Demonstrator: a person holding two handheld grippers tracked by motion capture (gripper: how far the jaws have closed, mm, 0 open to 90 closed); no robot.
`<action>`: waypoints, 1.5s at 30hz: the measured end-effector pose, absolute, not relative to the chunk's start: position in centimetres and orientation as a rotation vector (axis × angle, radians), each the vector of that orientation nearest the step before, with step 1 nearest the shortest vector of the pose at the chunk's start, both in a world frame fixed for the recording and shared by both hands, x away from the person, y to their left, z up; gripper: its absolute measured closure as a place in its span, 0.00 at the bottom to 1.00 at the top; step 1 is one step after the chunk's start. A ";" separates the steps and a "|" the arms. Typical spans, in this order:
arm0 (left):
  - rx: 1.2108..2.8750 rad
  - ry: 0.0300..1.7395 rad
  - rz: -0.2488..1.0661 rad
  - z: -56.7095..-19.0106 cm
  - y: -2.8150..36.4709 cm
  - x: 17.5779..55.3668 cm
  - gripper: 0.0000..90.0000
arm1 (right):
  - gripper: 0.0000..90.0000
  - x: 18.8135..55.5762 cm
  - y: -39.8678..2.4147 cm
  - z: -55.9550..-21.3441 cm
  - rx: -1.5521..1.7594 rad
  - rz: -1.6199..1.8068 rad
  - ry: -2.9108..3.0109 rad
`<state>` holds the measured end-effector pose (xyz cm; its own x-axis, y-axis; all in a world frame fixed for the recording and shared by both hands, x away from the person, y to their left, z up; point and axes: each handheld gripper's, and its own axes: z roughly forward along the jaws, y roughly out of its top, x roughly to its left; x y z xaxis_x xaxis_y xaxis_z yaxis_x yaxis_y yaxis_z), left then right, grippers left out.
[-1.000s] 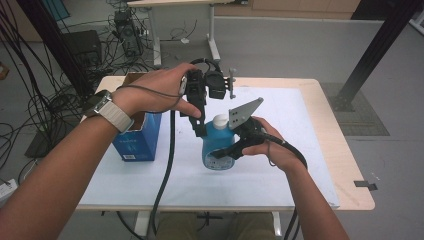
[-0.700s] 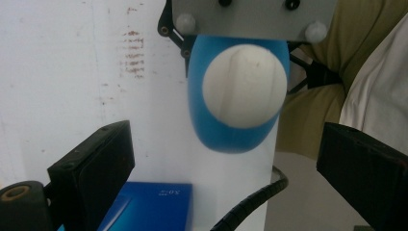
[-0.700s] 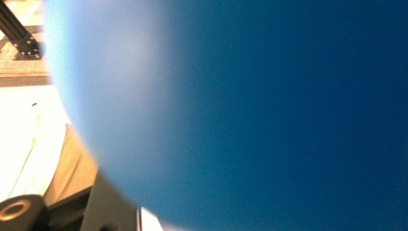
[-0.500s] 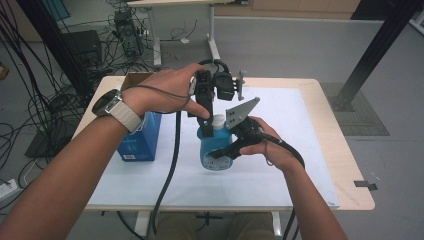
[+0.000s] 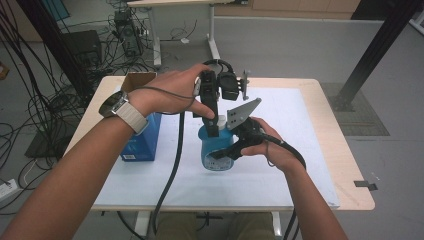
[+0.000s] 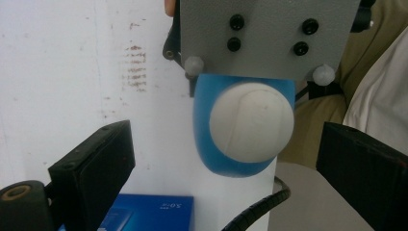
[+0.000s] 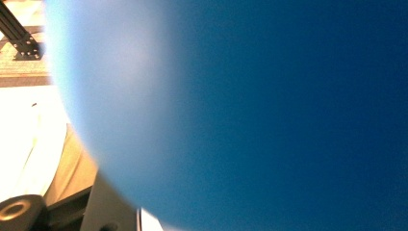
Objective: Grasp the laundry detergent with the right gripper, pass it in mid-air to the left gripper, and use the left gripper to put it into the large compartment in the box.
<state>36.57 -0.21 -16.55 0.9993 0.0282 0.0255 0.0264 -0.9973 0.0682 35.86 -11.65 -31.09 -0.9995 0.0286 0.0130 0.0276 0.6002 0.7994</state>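
A blue bottle point(image 5: 216, 150) with a white cap point(image 6: 251, 121) stands upright near the middle of the white-covered counter point(image 5: 300, 165). What is inside it cannot be seen: the cap is on and the body is not see-through.

The right tool point(image 5: 225, 153) comes in from about 4 o'clock of the bottle and pinches its blue body; in the right gripper view the blurred blue wall point(image 7: 250, 110) sits right up against the camera. The grey plate point(image 6: 267, 36) on top of this tool hangs just past the cap at 12 o'clock in the left gripper view.

The left tool point(image 5: 214, 127) points straight down over the bottle. Its jaws are spread, standing at about 8 and 4 o'clock of the cap with clear gaps to it.

A blue box point(image 5: 142, 142) stands on the counter at the bottle's 9 o'clock, well apart; its top flap point(image 5: 136, 80) is open, and its contents cannot be made out.
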 end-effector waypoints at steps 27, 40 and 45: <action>3.035 0.046 0.055 -17.0 0.1 36.7 0.07 | 0.49 36.0 -11.5 -31.2 0.047 1.406 2.816; 3.038 0.045 0.061 -17.1 0.2 36.6 0.08 | 0.49 35.9 -11.4 -31.2 0.049 1.406 2.822; 3.030 0.042 0.054 -17.0 0.3 36.5 0.09 | 0.49 35.8 -11.4 -31.2 0.050 1.406 2.824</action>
